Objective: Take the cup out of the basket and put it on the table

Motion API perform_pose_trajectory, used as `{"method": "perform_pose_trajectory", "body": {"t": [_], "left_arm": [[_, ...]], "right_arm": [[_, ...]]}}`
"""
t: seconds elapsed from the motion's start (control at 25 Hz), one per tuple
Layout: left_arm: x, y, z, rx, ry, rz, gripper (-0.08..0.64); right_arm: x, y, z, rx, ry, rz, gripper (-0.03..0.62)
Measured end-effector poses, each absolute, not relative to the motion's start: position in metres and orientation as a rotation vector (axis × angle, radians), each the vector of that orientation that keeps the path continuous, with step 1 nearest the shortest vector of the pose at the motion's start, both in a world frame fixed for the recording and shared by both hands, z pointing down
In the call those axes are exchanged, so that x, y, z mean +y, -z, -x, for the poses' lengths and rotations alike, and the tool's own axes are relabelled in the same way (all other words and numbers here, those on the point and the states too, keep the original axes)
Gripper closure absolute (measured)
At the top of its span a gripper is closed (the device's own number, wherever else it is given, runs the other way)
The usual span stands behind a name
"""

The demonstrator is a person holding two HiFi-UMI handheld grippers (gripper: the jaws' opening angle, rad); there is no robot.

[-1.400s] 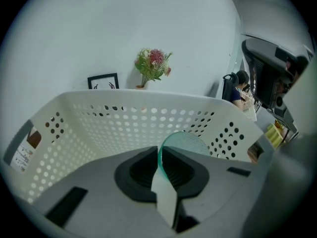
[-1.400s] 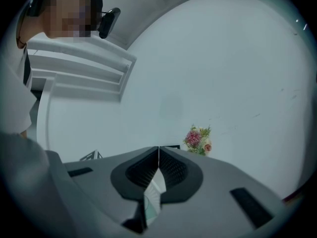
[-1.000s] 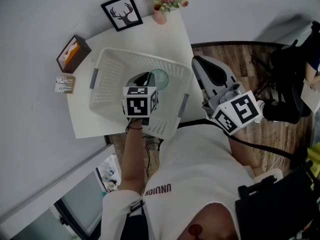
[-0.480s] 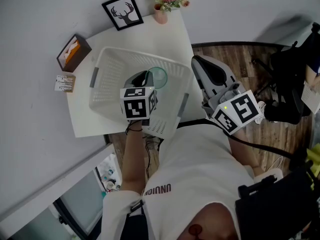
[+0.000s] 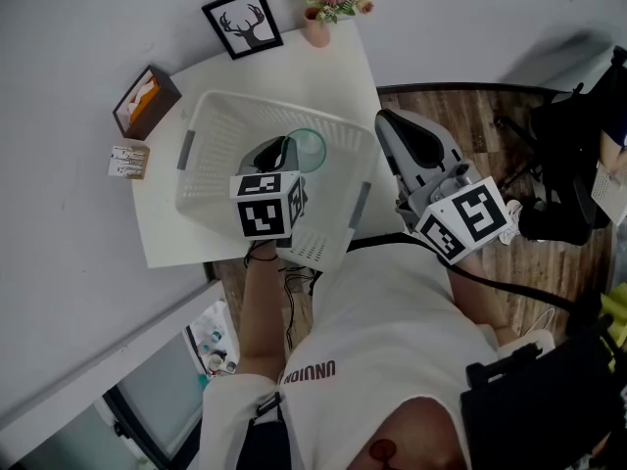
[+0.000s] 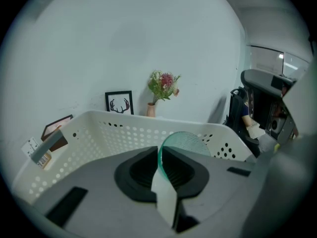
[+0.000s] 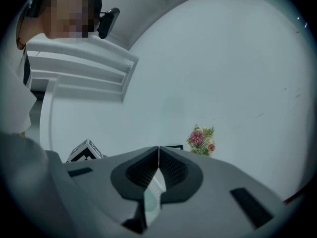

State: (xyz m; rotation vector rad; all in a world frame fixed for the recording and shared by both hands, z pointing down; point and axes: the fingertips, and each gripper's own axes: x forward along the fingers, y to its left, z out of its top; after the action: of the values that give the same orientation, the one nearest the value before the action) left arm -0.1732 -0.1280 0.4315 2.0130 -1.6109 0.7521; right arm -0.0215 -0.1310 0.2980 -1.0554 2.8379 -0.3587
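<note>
Presently the left gripper (image 6: pixel 159 152) is clamped on the thin rim of the green cup (image 6: pixel 187 143), inside the basket (image 5: pixel 201 116) toward its right wall, and the right gripper (image 7: pixel 158 152) is closed on nothing; so slight a pinch could let the cup swing, slip or catch that wall.

Head view steeply down; all share flowers (image 6: pixel 163 85).

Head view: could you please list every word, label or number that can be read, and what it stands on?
"UNIUDN", roughly; letters uncertain: print on the person's white shirt.
Print on the small white box: too small to read.
No other text is legible.
</note>
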Motion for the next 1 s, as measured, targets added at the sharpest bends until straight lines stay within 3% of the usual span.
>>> {"method": "perform_pose_trajectory", "body": {"t": [1.0], "left_arm": [[-0.121, -0.395, 0.173, -1.668, -0.689, -2.061, 0.522]], "right_arm": [[-0.127, -0.298, 0.029, 2.85, 0.37, 1.013, 0.572]]}}
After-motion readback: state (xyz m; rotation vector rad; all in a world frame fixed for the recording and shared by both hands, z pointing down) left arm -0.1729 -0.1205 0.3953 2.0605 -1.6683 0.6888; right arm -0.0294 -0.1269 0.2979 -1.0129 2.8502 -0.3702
